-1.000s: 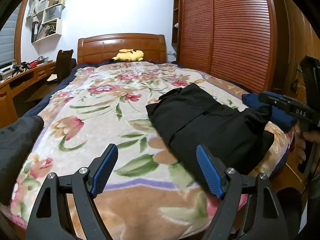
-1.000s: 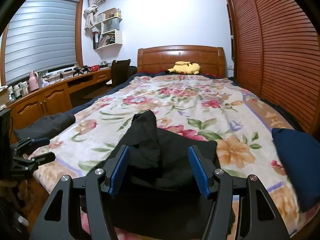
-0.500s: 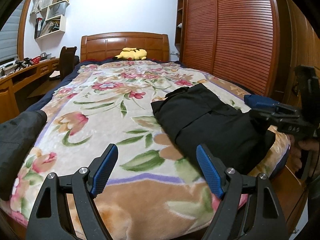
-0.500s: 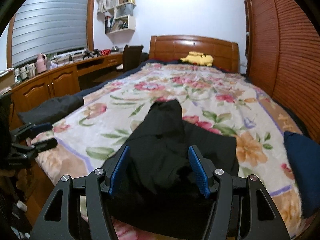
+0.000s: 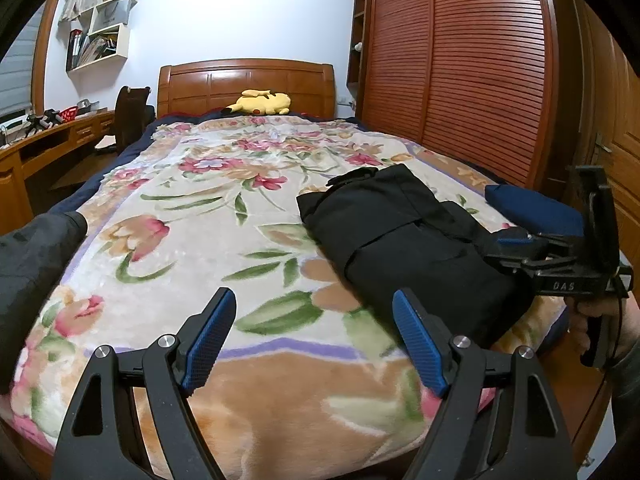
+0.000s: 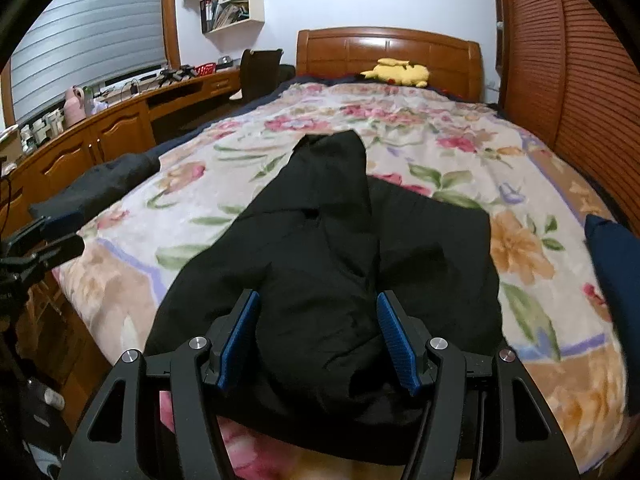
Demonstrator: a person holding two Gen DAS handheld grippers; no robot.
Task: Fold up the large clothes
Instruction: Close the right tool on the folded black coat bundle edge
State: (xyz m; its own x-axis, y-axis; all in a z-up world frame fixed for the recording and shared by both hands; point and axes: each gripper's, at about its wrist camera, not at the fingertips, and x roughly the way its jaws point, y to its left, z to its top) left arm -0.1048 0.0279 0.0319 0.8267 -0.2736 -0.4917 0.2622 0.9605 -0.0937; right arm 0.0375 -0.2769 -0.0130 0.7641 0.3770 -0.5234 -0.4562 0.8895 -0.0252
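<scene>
A black garment (image 5: 400, 236), partly folded into a long bundle, lies on the floral blanket (image 5: 180, 240) at the bed's right near corner. My left gripper (image 5: 314, 320) hovers open over bare blanket just left of it, holding nothing. My right gripper (image 6: 318, 312) is low over the garment's near end (image 6: 320, 264); a bulge of black cloth sits between its blue pads (image 6: 390, 336), which stand apart and do not pinch it. In the left wrist view the right gripper (image 5: 516, 246) comes in from the right edge with a hand behind it. The left gripper (image 6: 44, 240) shows at the right wrist view's left edge.
A folded navy garment (image 5: 532, 208) lies at the bed's right edge and a dark grey one (image 5: 32, 264) at its left edge. A yellow plush (image 5: 262, 102) rests by the headboard. A wooden desk (image 6: 100, 128) runs along the left; louvred wardrobe doors (image 5: 460, 72) stand right.
My right gripper has come forward and down onto the black garment's near end, so cloth now lies between its jaws. The left gripper has stayed about where it was.
</scene>
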